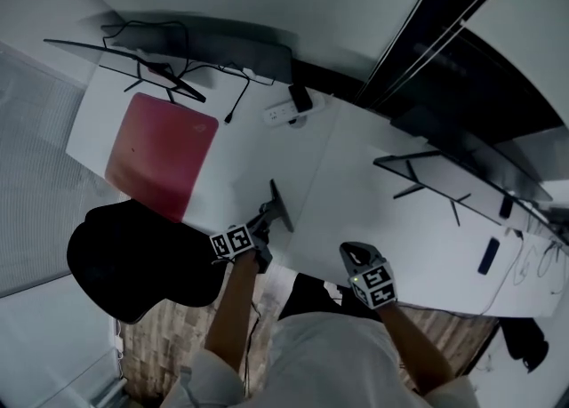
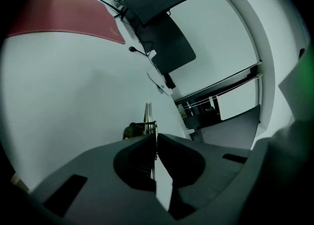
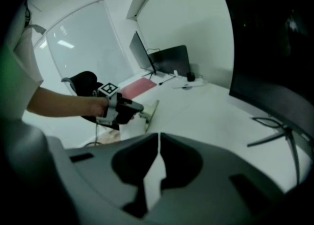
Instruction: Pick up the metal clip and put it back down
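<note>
Nothing actually readable anywhere in these, no words, brands, numbers or signs, just the black-and-white square marker patterns on the cubes of the left gripper and the right gripper, and those aren't text you can read off.

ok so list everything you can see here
desk: one, white, spans the scene
metal clip: one, grey, at the desk's near edge
mat: one, red, desk's left end
monitors: at least two, dark, along the desk's back
power strip: one, white, back of the desk, right of the mat
chair: one, black, left of the person
left gripper: jaws shut on the metal clip
right gripper: jaws shut, empty, by the desk's front edge
</note>
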Demonstrator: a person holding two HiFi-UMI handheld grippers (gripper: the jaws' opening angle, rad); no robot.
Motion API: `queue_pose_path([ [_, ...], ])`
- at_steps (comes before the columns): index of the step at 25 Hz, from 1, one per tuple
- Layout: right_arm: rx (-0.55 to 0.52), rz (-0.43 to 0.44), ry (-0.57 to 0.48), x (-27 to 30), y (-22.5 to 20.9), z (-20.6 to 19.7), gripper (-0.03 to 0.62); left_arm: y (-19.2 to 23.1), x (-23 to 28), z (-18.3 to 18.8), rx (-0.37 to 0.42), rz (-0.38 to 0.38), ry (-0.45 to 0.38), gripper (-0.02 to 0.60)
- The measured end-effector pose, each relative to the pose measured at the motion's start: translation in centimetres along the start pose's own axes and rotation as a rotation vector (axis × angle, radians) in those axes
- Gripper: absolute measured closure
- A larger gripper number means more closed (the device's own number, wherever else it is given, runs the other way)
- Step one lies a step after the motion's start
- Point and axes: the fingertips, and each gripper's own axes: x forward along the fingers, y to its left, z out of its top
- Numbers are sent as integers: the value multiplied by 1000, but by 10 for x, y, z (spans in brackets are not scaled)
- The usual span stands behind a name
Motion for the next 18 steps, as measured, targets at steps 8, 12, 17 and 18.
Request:
queue_pose_path([
  [8,9,12,34,13,10,-7,560,18,10,-3,-31,-4,35,545],
  [12,15,7,33,13,11,-7,560,22,10,-7,-48,-15,40,545],
  [17,22,-2,34,15,7,-8,560,25,14,-6,-82,-45,19,544],
  [18,23,-2,34,15,6,-8,560,25,14,-6,-82,-42,17,543],
])
